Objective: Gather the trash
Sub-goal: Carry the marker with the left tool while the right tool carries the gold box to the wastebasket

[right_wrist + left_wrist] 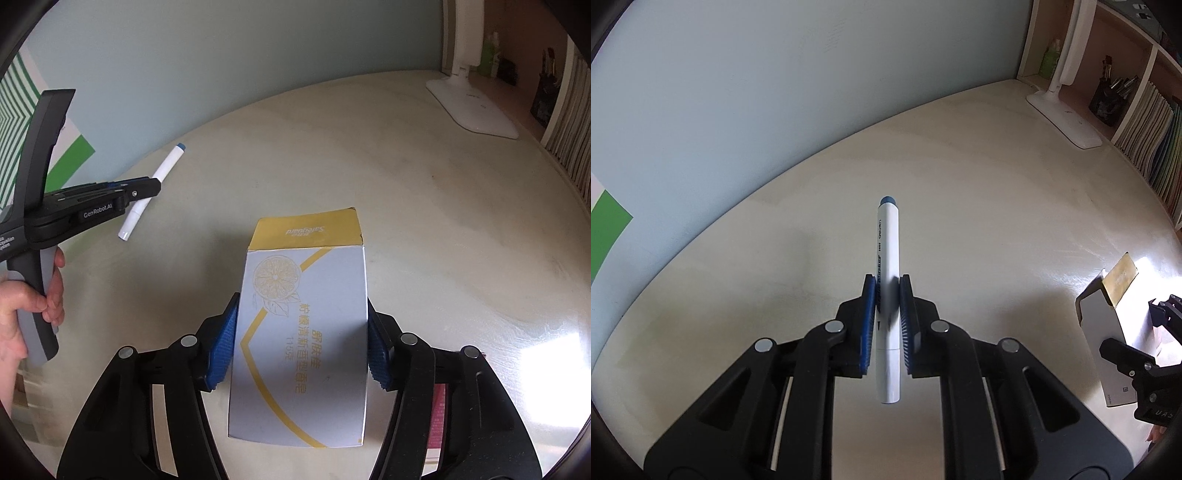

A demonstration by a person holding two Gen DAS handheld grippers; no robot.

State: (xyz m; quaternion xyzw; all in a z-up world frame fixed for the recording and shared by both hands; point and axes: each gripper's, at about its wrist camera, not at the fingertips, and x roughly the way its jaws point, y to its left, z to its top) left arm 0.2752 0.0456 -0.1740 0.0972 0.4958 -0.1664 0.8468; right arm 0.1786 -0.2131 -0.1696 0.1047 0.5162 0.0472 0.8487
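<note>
Clamping a white plastic marker with a blue cap [887, 280], the left gripper [888, 295] is pinched narrow on its barrel, cap toward twelve o'clock, above the pale desk [997, 206], likely ready to carry away. At three o'clock, the right gripper [301, 332] stands half wide, pads pressing a white-and-yellow cardboard soap box [301, 332].

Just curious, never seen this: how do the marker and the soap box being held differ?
The marker is a slim white tube with a blue end; the soap box is wide, flat-sided, with yellow lemon print. The marker is gripped mid-length; the box fills its jaws. Both are pinched between blue pads.
</note>
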